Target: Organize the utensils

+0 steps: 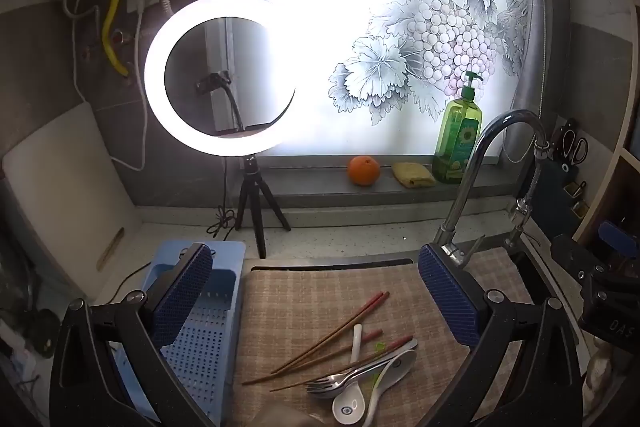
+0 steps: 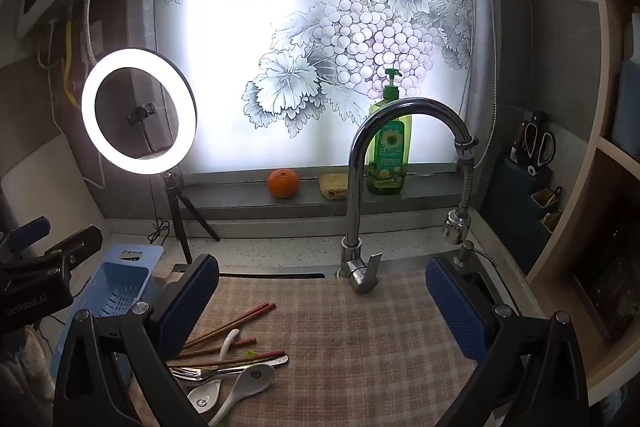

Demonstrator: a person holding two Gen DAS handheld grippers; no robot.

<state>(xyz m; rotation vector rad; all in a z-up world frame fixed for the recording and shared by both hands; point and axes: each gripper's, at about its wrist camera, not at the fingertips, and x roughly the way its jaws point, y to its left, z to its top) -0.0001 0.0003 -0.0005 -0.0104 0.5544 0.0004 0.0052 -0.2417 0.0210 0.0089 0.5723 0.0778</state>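
Note:
A heap of utensils lies on a checked cloth (image 1: 320,291): several brown chopsticks (image 1: 332,331), a steel fork (image 1: 324,385) and white ceramic spoons (image 1: 350,405). My left gripper (image 1: 316,291) hangs open above the heap, nothing between its blue pads. A blue perforated drain basket (image 1: 200,339) stands left of the cloth, behind the left finger. In the right wrist view the same chopsticks (image 2: 232,327), fork (image 2: 188,375) and spoons (image 2: 244,383) lie low on the left by the left finger. My right gripper (image 2: 320,299) is open over the bare cloth (image 2: 340,339). The basket (image 2: 116,291) shows at far left.
A chrome tap (image 2: 356,187) rises behind the cloth. On the sill are an orange (image 1: 363,170), a yellow sponge (image 1: 412,174) and a green soap bottle (image 1: 458,139). A ring light on a tripod (image 1: 216,75) stands at the back left, a white board (image 1: 68,187) beside it.

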